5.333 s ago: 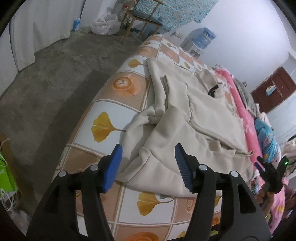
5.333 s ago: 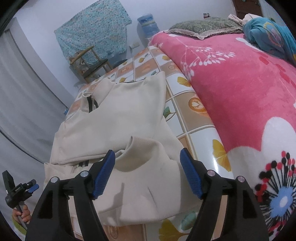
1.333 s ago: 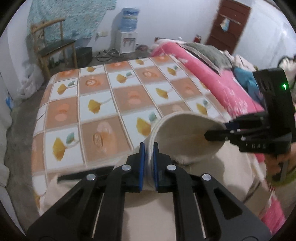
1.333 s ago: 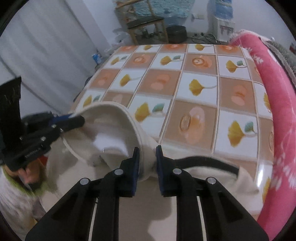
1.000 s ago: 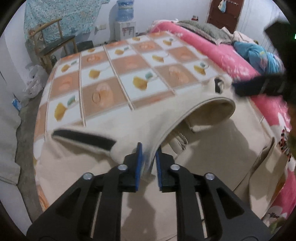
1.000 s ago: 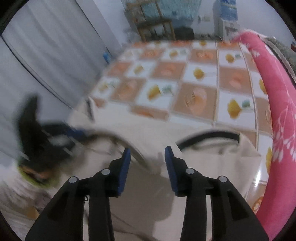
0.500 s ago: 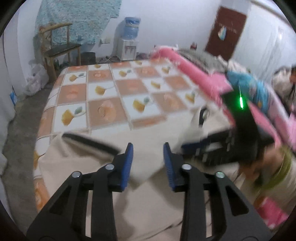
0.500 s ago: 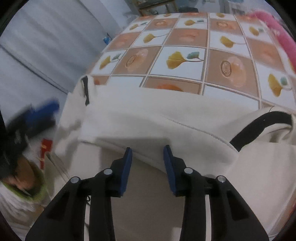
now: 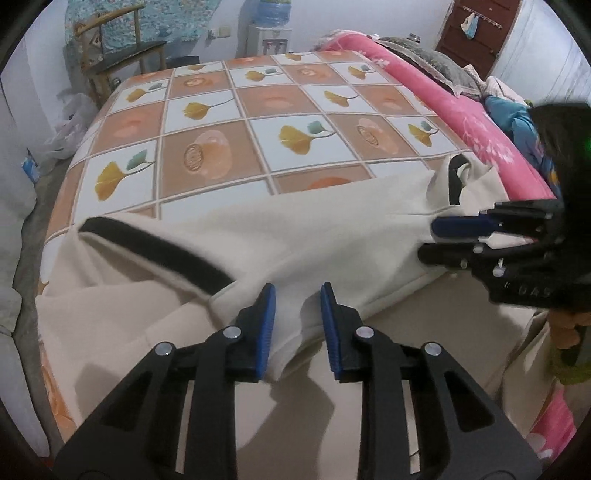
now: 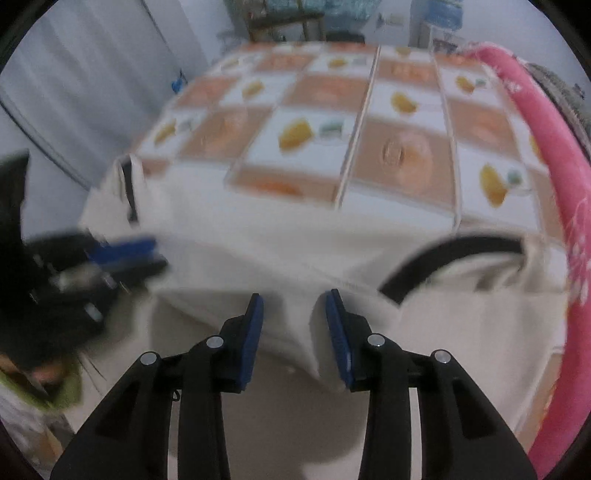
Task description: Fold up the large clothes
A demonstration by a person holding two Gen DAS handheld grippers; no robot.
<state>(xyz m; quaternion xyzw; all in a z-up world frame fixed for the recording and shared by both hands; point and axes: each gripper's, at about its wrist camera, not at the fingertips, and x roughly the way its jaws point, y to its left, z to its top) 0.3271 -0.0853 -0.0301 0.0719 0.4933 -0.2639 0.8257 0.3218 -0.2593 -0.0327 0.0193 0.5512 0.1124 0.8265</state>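
A large cream garment with black trim bands lies across the near end of the bed, its upper layer folded over the lower one. My left gripper is open, its jaws astride the folded edge without pinching it. My right gripper is open too, over the same folded edge. The right gripper also shows in the left wrist view at the garment's right end. The left gripper shows blurred in the right wrist view.
The bed has a checked sheet with orange leaf prints. A pink blanket runs along its right side. A wooden chair and a water dispenser stand at the far wall. A curtain hangs on the left.
Both grippers held the cream garment's edge, carried it over and laid it down as a fold. Both have since opened and let go; the cloth now rests on the bed.
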